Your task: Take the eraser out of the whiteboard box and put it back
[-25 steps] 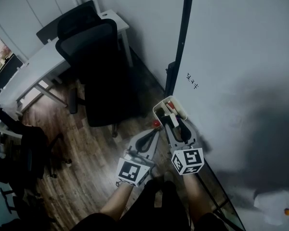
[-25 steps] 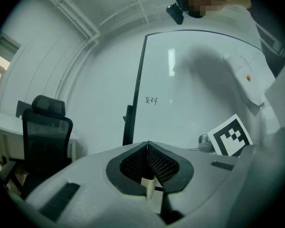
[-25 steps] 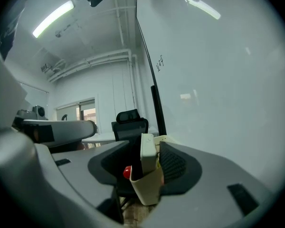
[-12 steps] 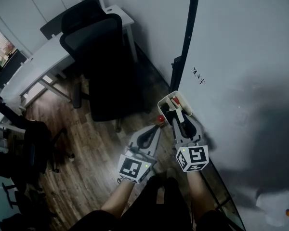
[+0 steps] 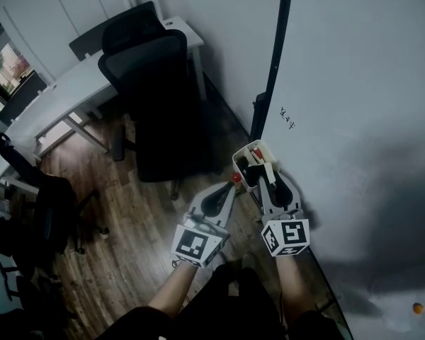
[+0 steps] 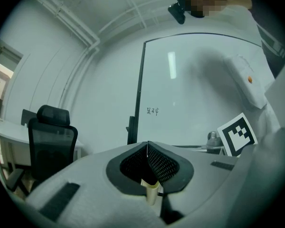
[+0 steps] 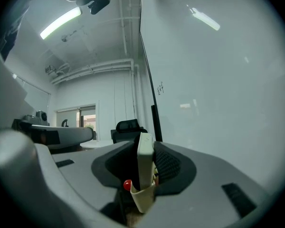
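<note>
Right gripper (image 7: 147,150): jaws have just been closing and are now clamped on the pale, flat slab-shaped eraser (image 7: 144,167), one ribbed black pad on each broad face. The slab stands upright, its thin edge toward the camera.

Eraser position: top edge sits level with the jaw tips. Its lower end runs down to the lip of the small cream plastic whiteboard box (image 5: 244,158), so it looks only partly lifted clear. The box hangs on the big white whiteboard (image 5: 354,105), low down near its dark frame. A small red round piece (image 7: 127,185) shows just beside the eraser's foot. It is probably a pen cap, but I cannot be sure.

Left gripper (image 6: 147,147): jaws closed tip to tip with nothing between them. It is held level, just beside the box and to its left.

Handling, as a judgement:
- Likely light, with a stiff plastic body that a firm pinch will not crush.
- The faces look smooth, so it could slip or pivot if held by a corner.
- The best hold is the present one, across the broad faces near mid-length.
- The thin profile means the return needs the slab lined up with the box mouth and kept clear of the red piece and the wall
</note>
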Available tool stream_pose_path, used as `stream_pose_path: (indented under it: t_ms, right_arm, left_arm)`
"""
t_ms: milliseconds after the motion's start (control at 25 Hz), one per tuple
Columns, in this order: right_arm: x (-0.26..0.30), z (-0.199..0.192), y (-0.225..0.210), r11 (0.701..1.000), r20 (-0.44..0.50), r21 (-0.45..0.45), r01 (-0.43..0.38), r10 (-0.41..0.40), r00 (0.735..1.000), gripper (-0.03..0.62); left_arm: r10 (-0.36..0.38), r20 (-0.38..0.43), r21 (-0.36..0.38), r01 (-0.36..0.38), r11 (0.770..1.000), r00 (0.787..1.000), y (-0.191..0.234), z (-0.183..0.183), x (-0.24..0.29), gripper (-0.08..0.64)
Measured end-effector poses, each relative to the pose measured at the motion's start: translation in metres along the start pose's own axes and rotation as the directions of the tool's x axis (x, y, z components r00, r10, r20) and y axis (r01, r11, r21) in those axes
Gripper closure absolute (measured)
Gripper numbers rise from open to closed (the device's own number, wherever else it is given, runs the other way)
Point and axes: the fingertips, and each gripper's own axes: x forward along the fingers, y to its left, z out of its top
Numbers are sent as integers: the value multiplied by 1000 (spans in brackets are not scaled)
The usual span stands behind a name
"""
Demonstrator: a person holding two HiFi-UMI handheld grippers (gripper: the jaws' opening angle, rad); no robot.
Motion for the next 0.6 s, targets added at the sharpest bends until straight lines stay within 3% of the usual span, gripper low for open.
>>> stream_pose_path:
  t_ms: [320,600]
  right_arm:
    - [-12,19,4,1000,27,2,-29,29,999,479]
    - [-46,77,16,998,173,14,-62,59,983,479]
  left_arm:
    - [36,29,26,-37,999,999,-2,19,-12,554]
    - [48,72,44,-52,998,996,-7,41,-23,554]
